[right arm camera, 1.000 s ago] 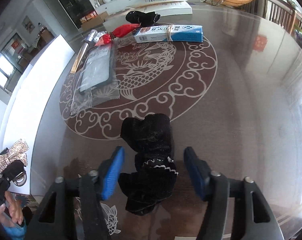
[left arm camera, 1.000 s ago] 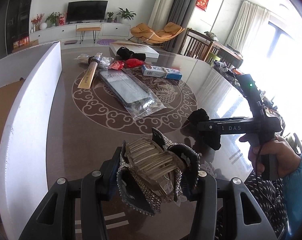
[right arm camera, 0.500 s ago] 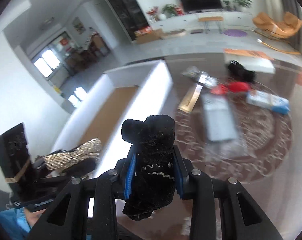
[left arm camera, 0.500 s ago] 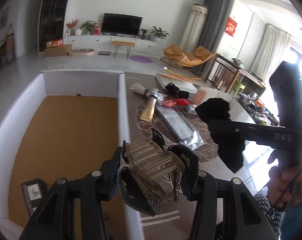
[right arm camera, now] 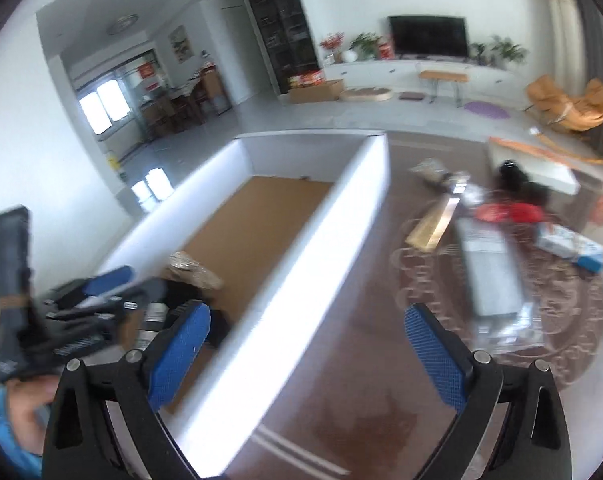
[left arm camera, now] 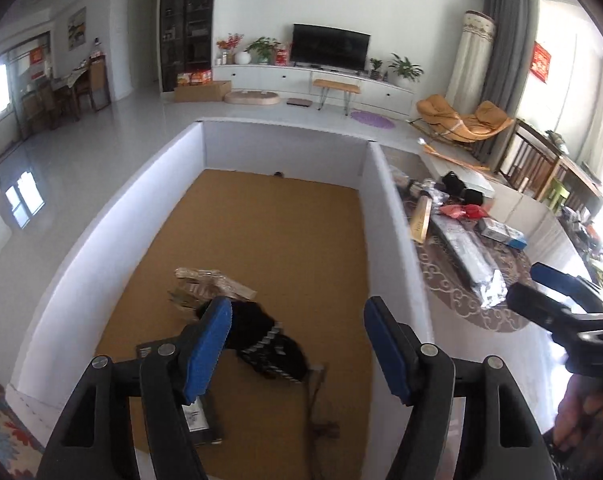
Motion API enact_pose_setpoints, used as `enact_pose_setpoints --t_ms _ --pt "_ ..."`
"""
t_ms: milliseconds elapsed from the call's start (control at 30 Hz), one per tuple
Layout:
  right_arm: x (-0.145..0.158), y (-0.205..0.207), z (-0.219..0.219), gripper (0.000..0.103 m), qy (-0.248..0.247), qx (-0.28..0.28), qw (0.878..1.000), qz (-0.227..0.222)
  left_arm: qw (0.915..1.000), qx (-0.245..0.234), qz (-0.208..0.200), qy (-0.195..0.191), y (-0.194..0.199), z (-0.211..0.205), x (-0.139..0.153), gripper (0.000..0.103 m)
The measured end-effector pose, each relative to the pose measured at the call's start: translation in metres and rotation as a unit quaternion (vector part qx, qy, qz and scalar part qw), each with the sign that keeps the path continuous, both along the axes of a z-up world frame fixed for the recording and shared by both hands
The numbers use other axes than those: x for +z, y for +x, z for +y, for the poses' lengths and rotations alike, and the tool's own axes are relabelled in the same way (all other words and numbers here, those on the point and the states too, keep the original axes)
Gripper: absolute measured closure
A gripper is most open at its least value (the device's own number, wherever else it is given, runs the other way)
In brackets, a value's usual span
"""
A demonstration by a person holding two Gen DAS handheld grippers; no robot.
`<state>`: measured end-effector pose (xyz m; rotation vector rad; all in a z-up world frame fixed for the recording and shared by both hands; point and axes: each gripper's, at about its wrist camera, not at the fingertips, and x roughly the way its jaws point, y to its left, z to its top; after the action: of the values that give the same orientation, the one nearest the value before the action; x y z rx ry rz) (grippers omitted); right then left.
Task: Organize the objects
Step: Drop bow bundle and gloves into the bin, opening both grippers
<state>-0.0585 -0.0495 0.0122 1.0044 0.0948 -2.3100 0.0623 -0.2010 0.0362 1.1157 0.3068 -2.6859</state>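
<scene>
With both claws, left claw (left arm camera: 295,344) and right claw (right arm camera: 307,354), opening and empty over the white-walled cardboard-floored box (left arm camera: 393,216), swinging back toward the brown patterned bench (right arm camera: 341,420) risks clipping that wall.

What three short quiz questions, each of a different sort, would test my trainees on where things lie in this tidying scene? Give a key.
1. True or false: the black beaded fabric piece lies on the brown floor of the white-walled box.
2. Which item remains on the patterned brown table? A) blue-and-white carton B) a green mug C) a yellow ball
3. Fill in: between the blue pads of the left gripper and right gripper there is ____.

Key: 1 true; 2 A; 3 nothing.
</scene>
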Motion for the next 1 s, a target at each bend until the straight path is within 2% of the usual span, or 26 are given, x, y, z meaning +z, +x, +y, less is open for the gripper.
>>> enact_pose_setpoints --t_ms 33,100,133,167,233,333,467,567,733,900,1000 --pt "-0.009 -0.001 0.021 0.003 0.028 -0.039 0.999 0.026 0.9996 -0.026 0.007 0.008 -0.005 0.017 0.003 0.034" --pt "-0.032 -0.005 0.064 0.002 0.087 -0.122 0.987 0.053 0.9965 -0.079 0.018 0.023 -0.014 0.058 0.011 0.026" --pt "-0.045 -0.008 0.085 0.002 0.111 -0.155 0.980 0.055 0.9936 -0.107 0.023 0.030 -0.020 0.080 0.013 0.017" --pt "-0.059 -0.010 0.104 0.002 0.133 -0.185 0.972 0.052 0.9900 -0.133 0.027 0.036 -0.025 0.101 0.013 0.009" --pt "-0.080 -0.017 0.142 0.002 0.165 -0.235 0.957 0.039 0.9823 -0.179 0.028 0.047 -0.034 0.140 0.007 0.001" --pt "-0.104 -0.029 0.183 0.002 0.172 -0.281 0.944 -0.003 0.9756 -0.213 0.007 0.050 -0.057 0.185 -0.023 0.001" --pt "-0.121 -0.048 0.220 0.001 0.141 -0.310 0.938 -0.063 0.9813 -0.188 -0.032 0.021 -0.096 0.208 -0.077 0.001" --pt "-0.123 -0.063 0.231 0.000 0.120 -0.305 0.942 -0.072 0.9856 -0.164 -0.037 0.010 -0.115 0.203 -0.102 0.001" --pt "-0.123 -0.082 0.234 0.000 0.115 -0.302 0.944 -0.062 0.9893 -0.137 -0.047 -0.013 -0.137 0.196 -0.120 0.001" --pt "-0.124 -0.080 0.232 0.000 0.115 -0.301 0.944 -0.063 0.9898 -0.133 -0.050 0.011 -0.142 0.189 -0.126 0.001" --pt "-0.124 -0.080 0.232 0.000 0.115 -0.302 0.944 -0.062 0.9897 -0.132 -0.055 0.008 -0.144 0.191 -0.128 0.001"
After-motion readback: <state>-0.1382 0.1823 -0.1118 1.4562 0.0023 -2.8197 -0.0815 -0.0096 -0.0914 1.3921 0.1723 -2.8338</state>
